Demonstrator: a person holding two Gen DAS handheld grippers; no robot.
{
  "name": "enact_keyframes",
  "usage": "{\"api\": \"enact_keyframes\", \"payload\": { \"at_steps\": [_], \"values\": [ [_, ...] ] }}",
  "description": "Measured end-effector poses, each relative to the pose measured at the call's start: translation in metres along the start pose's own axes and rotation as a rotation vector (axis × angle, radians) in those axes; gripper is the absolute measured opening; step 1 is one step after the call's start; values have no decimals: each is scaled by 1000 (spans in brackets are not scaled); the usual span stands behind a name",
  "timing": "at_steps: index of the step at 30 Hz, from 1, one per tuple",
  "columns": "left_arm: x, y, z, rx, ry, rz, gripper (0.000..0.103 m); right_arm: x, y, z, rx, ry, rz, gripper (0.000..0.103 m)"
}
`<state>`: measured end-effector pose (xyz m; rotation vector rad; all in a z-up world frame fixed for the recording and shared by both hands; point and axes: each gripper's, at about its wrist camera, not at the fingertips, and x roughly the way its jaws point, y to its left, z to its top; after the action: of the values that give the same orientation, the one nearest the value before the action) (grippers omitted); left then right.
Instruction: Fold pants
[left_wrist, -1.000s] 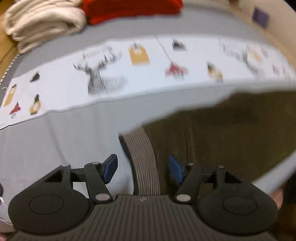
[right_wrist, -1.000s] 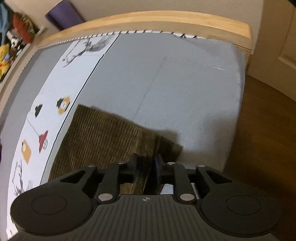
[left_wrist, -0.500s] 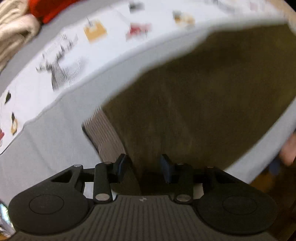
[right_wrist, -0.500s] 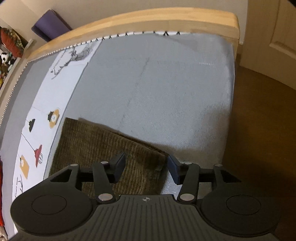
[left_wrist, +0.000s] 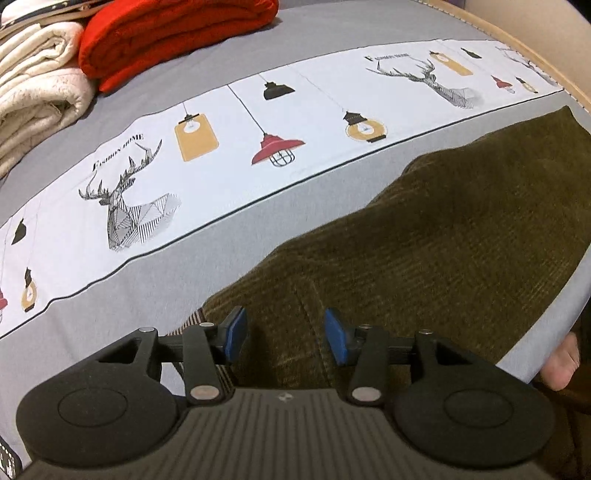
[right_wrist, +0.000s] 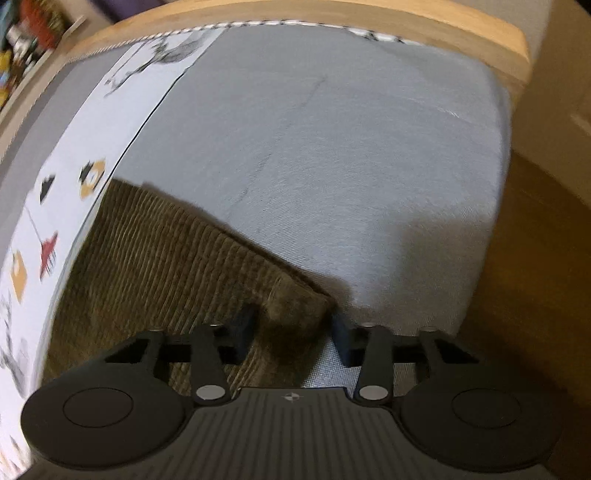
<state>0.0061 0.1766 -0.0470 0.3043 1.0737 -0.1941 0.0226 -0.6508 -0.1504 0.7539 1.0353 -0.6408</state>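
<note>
Olive-brown corduroy pants (left_wrist: 443, 236) lie on the grey bed sheet (left_wrist: 177, 266). My left gripper (left_wrist: 284, 336) points down over their near end, beside a striped lining edge (left_wrist: 192, 321). Its jaws are opening, and the blue pads (left_wrist: 236, 330) stand apart without pressing the cloth. In the right wrist view a corner of the pants (right_wrist: 295, 306) pokes up between the fingers of my right gripper (right_wrist: 293, 332). Those jaws are closing around the corner, with the pads (right_wrist: 245, 328) still clear of it.
A folded red knit (left_wrist: 173, 33) and cream blankets (left_wrist: 37, 85) are stacked at the far left. A white printed strip (left_wrist: 229, 147) with deer and lamps crosses the sheet. A wooden bed rail (right_wrist: 369, 18) borders the mattress; brown floor (right_wrist: 535, 277) lies right. A bare foot (left_wrist: 561, 360) shows below the edge.
The left gripper swung over the pants and dropped a little; its jaws narrowed, then widened slightly. The right gripper let go of the corner, sank, and its jaws are drawing in around it again.
</note>
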Motion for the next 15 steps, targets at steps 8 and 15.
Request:
{"api": "enact_keyframes", "payload": {
  "at_steps": [8, 15],
  "values": [
    [-1, -1, 9, 0, -40, 0, 52, -51, 38, -4, -65, -149, 104, 23],
    [-3, -7, 7, 8, -47, 4, 52, -184, 187, -144, -703, -559, 320, 23]
  ]
}}
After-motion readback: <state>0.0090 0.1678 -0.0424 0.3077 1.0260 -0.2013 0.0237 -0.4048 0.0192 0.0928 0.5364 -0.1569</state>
